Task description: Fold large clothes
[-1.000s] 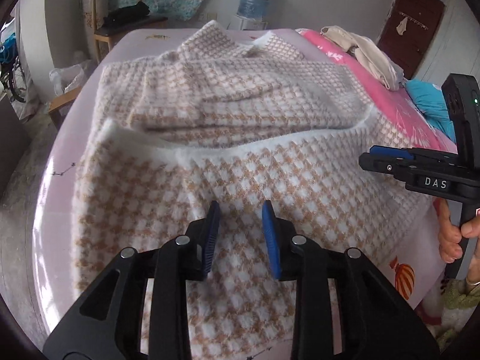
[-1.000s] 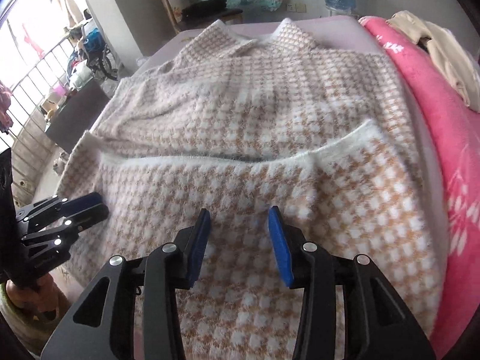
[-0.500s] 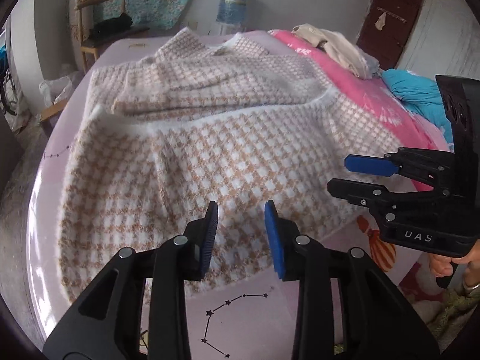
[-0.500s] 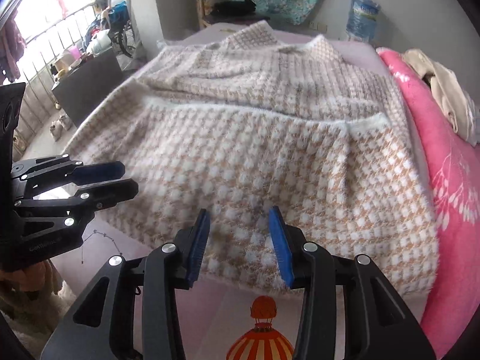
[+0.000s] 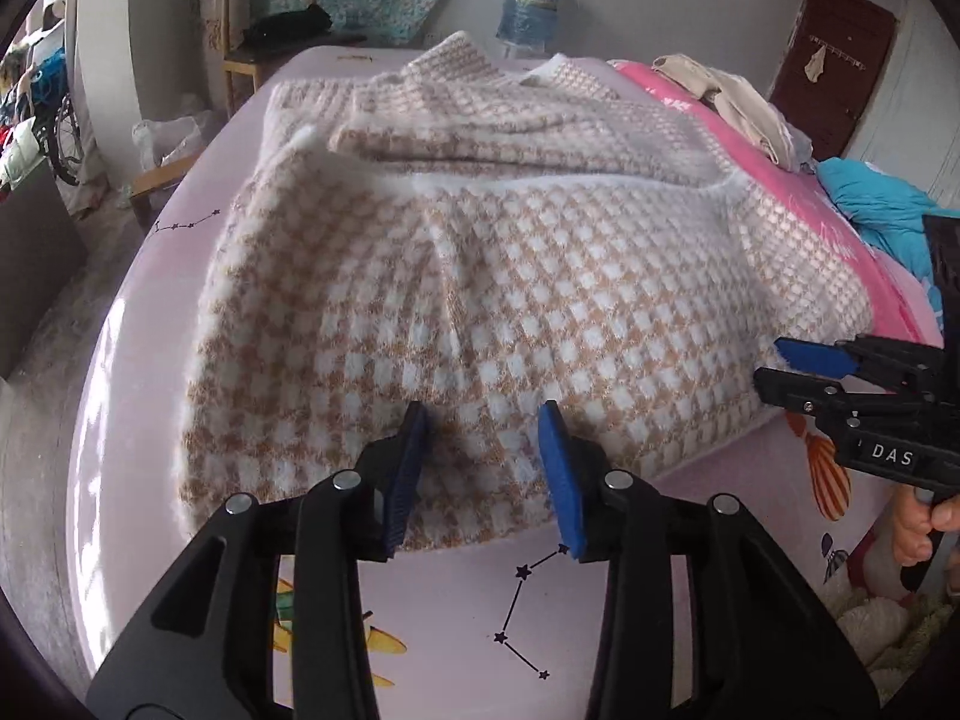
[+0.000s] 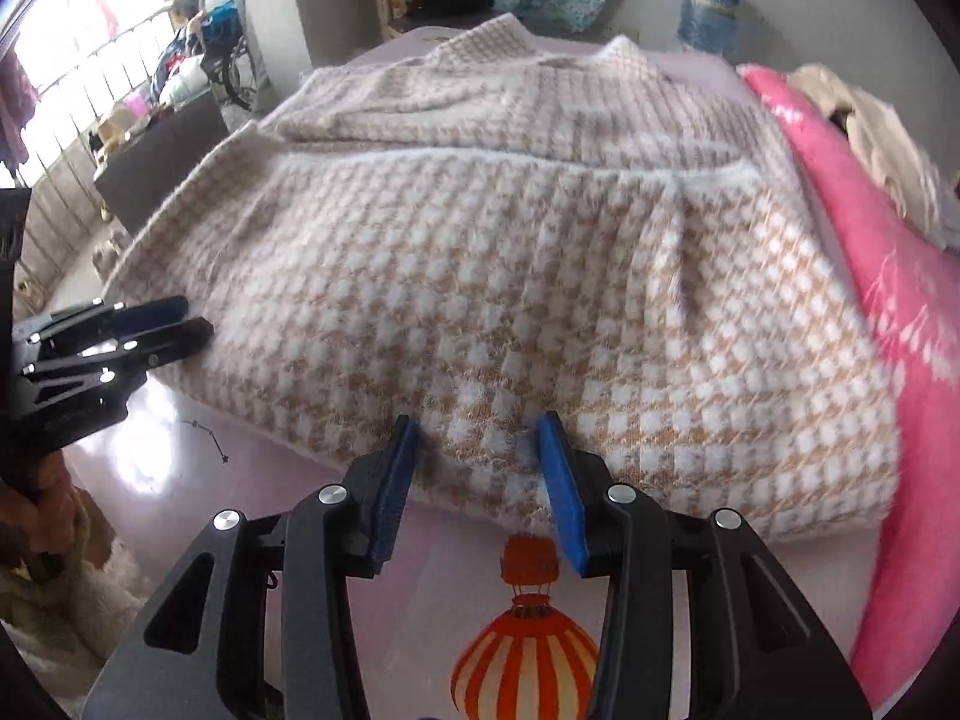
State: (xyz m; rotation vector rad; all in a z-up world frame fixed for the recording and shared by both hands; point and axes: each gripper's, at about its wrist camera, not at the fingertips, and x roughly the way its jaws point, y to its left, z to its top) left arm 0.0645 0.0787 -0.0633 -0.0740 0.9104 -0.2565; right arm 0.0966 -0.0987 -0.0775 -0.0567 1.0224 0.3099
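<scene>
A large tan-and-white checked fluffy sweater [image 5: 510,276] lies on the pale pink bed sheet [image 5: 456,618], its lower part folded up over the upper part. It also fills the right wrist view [image 6: 510,276]. My left gripper [image 5: 483,468] is open and empty, its fingertips over the near left folded edge. My right gripper [image 6: 477,468] is open and empty, its fingertips at the near right folded edge. Each gripper shows in the other's view: the right one [image 5: 804,366], the left one [image 6: 180,318].
A pink blanket [image 6: 882,312] runs along the bed's right side with beige clothes [image 5: 732,102] and a blue cloth [image 5: 882,204] on it. A wooden chair [image 5: 264,54] and a water jug [image 5: 531,0] stand beyond the bed. The bed's left edge drops to the floor.
Both grippers have drawn back from over the sweater's middle to its near folded edge, staying open. More bare sheet now shows below the fingers.
</scene>
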